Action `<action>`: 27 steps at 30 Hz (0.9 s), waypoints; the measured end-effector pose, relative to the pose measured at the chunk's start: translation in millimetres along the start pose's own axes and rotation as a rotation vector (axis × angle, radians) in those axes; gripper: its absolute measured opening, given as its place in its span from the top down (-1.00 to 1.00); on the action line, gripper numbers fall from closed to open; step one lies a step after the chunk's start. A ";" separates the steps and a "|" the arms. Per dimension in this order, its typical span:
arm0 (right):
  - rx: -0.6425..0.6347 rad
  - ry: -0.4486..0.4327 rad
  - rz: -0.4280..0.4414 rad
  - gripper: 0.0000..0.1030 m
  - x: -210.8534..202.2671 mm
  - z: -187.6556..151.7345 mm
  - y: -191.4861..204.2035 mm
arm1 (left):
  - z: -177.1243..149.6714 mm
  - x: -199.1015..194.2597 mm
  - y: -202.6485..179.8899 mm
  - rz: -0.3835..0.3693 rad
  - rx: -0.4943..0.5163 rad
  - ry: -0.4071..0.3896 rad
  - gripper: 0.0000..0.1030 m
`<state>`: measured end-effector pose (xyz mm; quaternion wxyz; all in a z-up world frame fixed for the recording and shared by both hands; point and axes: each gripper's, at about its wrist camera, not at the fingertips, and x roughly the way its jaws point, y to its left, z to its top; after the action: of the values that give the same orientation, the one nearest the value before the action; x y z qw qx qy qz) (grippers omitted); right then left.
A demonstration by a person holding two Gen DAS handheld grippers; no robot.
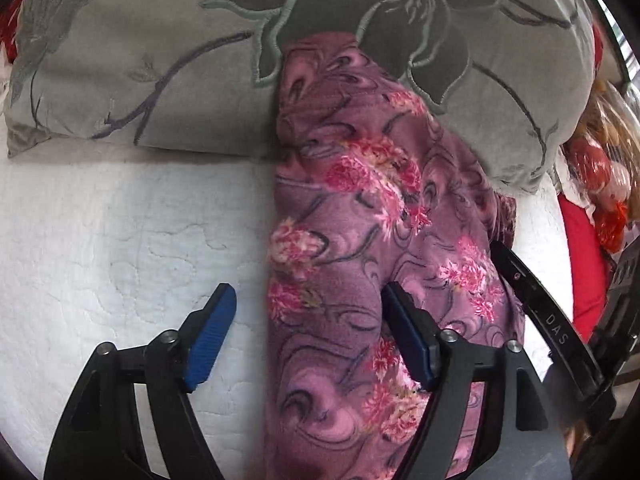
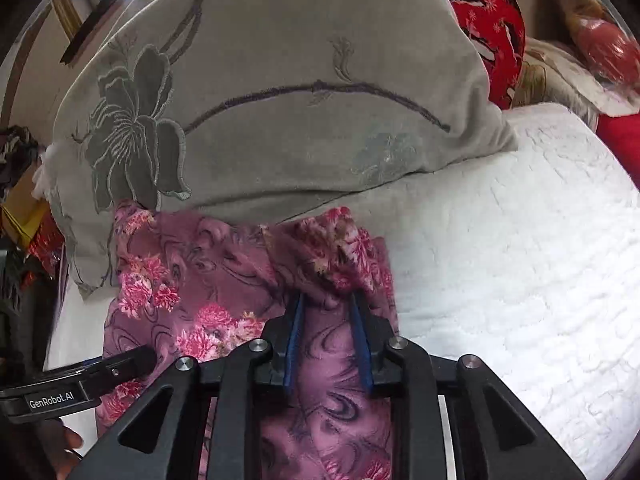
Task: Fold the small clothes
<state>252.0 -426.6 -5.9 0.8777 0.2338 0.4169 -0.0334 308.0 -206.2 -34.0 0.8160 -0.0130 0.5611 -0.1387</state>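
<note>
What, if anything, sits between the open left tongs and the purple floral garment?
Nothing visible: the left tongs straddle the purple floral garment's edge on the white quilt.

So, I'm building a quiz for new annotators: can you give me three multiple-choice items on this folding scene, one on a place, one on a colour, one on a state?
1. Where does the far end of the floral garment lie?
A. against the grey pillow
B. inside a basket
C. over a chair back

2. What colour are the pads of the left hand-held gripper?
A. red
B. blue
C. yellow

3. How is the right hand-held gripper?
A. wide open above bare quilt
B. shut on the garment
C. out of view

Key: 1 A, the purple fabric runs up onto the grey pillow, which sits on the white quilt. 2 B, both pads show blue. 3 B, its jaws pinch a bunched fold of the cloth, while the left gripper stands open.
</note>
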 end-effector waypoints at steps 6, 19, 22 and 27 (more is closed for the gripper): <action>0.000 0.014 0.006 0.52 -3.9 -0.8 -3.0 | -0.3 0.2 -11.7 0.013 0.008 0.010 -0.51; -0.066 0.063 0.033 0.25 -49.4 -43.5 -1.8 | -39.2 -34.1 -8.7 0.046 0.046 0.034 -0.53; -0.034 0.064 0.034 0.20 -58.0 -38.8 -9.0 | -45.6 -36.5 10.5 -0.043 -0.037 0.072 -0.53; 0.103 -0.043 0.060 0.15 -76.4 -6.6 -32.4 | -34.7 -40.9 41.7 -0.152 -0.193 0.085 -0.53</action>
<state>189.4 -462.8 35.2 0.8738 0.2901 0.3887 -0.0334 271.4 -151.6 -17.0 0.7736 -0.1281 0.6032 -0.1460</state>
